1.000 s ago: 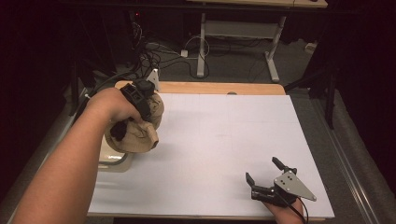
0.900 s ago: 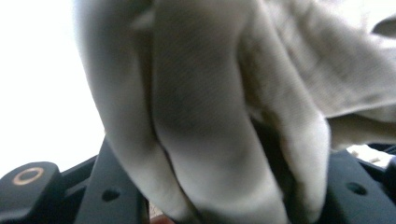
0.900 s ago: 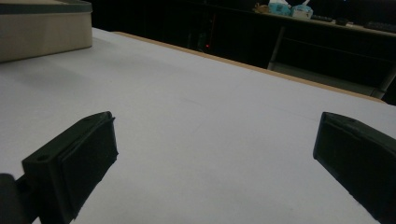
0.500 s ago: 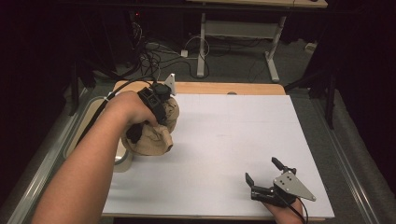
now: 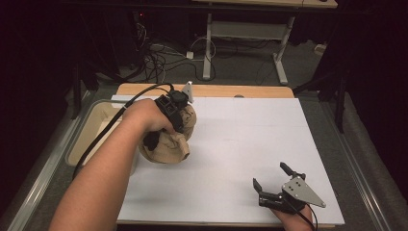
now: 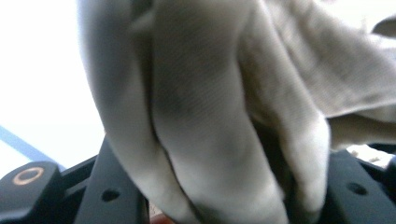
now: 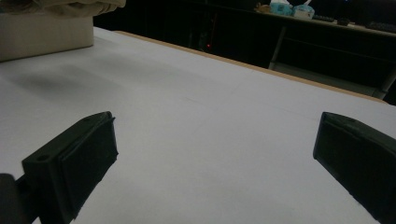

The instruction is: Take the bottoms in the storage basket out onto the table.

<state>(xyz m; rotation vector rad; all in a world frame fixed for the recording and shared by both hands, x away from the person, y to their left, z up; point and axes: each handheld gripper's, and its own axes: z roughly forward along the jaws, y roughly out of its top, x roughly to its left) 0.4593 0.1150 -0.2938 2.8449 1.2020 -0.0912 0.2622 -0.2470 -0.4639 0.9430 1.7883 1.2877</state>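
- Tan cloth bundle (image 5: 168, 142): bunched in a lump, on or just above the left part of the white table (image 5: 250, 139), just right of the bin; contact with the surface can't be told.
- In your left gripper view the cloth (image 6: 219, 102) is pressed right up to the lens in thick folds, running down between the two black jaws.
- Your left gripper (image 5: 174, 111) is clamped on the cloth from above, jaws drawn close together with fabric between them; your forearm comes in from the near-left.
- Beige bin (image 5: 91, 132): off the table's left edge, just beside the bundle.
- Your right gripper (image 5: 270, 179) rests at the near-right of the table, jaws wide apart, nothing between them, well apart from the cloth.
- Its own view looks across bare white surface, with the bin's side (image 7: 44, 35) at far left.
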